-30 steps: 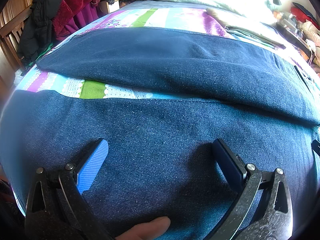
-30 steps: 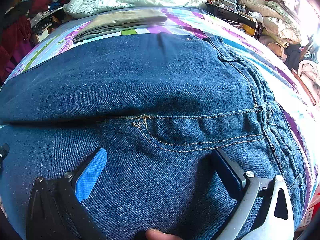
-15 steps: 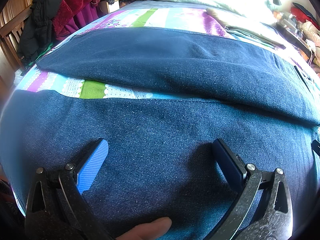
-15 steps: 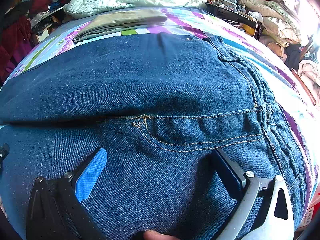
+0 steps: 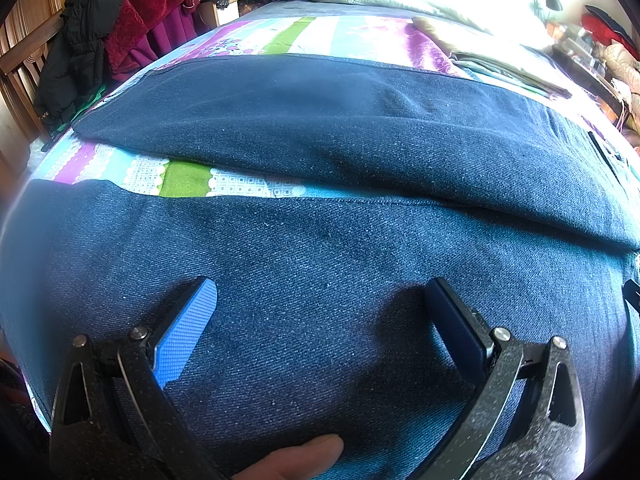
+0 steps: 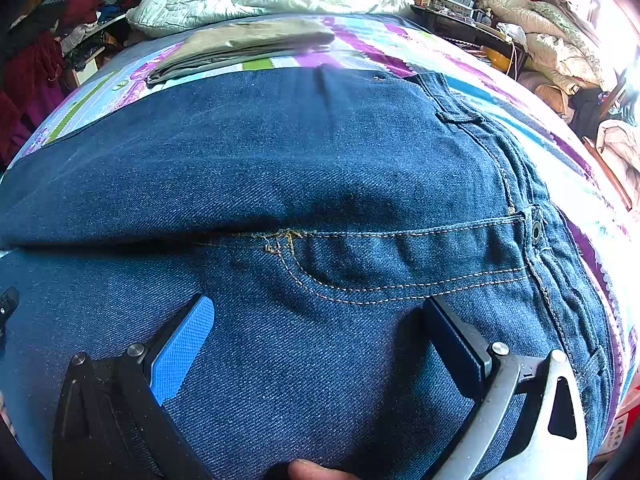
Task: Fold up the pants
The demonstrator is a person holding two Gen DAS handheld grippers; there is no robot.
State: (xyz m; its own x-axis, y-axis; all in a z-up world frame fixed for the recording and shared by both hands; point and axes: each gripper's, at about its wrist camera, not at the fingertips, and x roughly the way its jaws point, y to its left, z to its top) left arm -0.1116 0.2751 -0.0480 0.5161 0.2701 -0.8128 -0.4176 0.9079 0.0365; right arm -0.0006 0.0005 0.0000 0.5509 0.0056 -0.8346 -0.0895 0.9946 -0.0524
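jeans lie flat on the bed | left gripper spread over the legs, striped gap showing | right gripper spread over waistband, fly, button

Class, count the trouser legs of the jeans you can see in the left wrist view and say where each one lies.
2. The near leg lies under the open left gripper; the far leg lies beyond it, with a strip of striped bedsheet between them.
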